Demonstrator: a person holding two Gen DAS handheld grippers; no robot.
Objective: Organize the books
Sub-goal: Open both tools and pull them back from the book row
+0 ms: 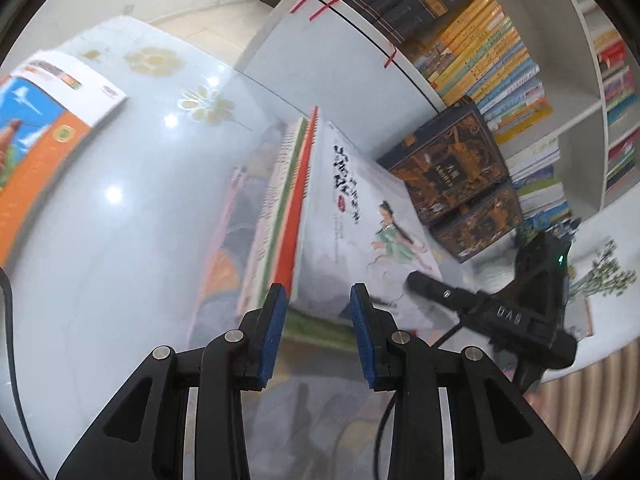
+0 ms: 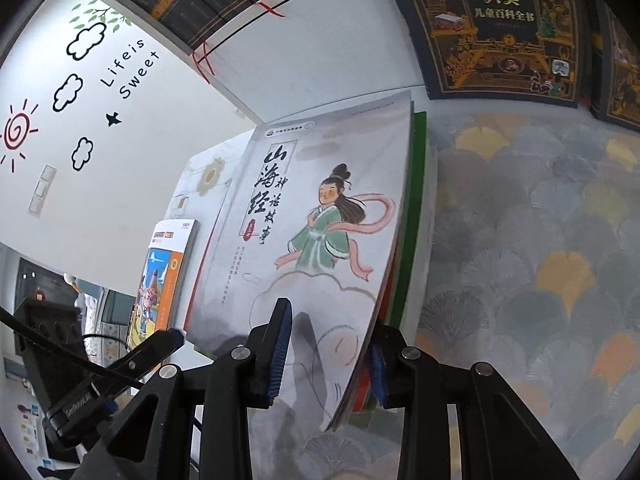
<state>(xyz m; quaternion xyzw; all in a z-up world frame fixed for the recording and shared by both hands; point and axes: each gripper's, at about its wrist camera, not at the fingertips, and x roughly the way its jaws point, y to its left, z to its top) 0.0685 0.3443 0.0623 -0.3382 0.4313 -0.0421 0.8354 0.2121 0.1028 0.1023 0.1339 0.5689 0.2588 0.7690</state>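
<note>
While its blue-padded jaws stand apart with nothing between them, the left gripper (image 1: 319, 304) hovers just short of the near end of a small bundle of books standing on edge. Nearest that gripper is the white storybook (image 1: 360, 216) with the girl in a green robe on its cover, and pressed against its far side are a red-spined book (image 1: 298, 200) and thinner volumes behind it.

From the right wrist view, the right gripper (image 2: 330, 344) straddles the lower corner of the same storybook (image 2: 316, 232): one pad lies in front of the cover and the other sits behind the bundle, against a green-edged book (image 2: 416, 216). Whether the pads are actually pressing is hard to say, since the far one is mostly hidden by the pages.

The books stand on a tabletop (image 2: 540, 240) patterned with grey and yellow fan shapes. An orange-and-blue book (image 1: 36, 132) lies well apart on the glossy white part of the surface. Dark boxed encyclopedia sets (image 1: 448, 164) stand just beyond the bundle, and behind them rise white shelves (image 1: 592, 120) packed with colourful spines.
</note>
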